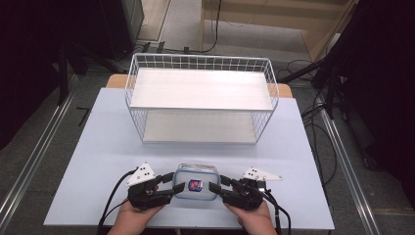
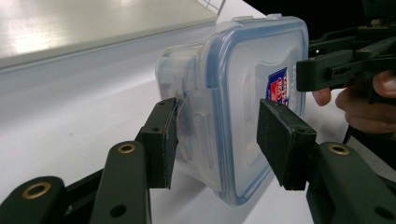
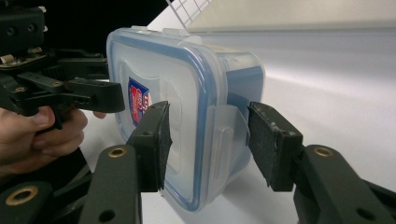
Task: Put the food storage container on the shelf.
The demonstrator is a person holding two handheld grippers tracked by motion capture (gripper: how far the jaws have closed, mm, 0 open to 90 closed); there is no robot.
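Note:
A clear plastic container (image 1: 195, 177) with a blue-rimmed lid and a red-and-blue label lies near the table's front edge. My left gripper (image 1: 171, 186) holds its left end and my right gripper (image 1: 216, 186) its right end. In the left gripper view the container (image 2: 243, 70) stands between the pads of the left gripper (image 2: 219, 140), one on the lid and one on the base by the side latch. The right gripper view shows the right gripper (image 3: 212, 140) clamping the container (image 3: 163, 70) the same way at the opposite latch. Whether the container rests on the table I cannot tell.
A white wire rack (image 1: 200, 90) with two pale shelves stands at the back middle of the light blue table (image 1: 107, 147). Bare tabletop lies between the rack and the container. Cables run on the floor to the right of the table.

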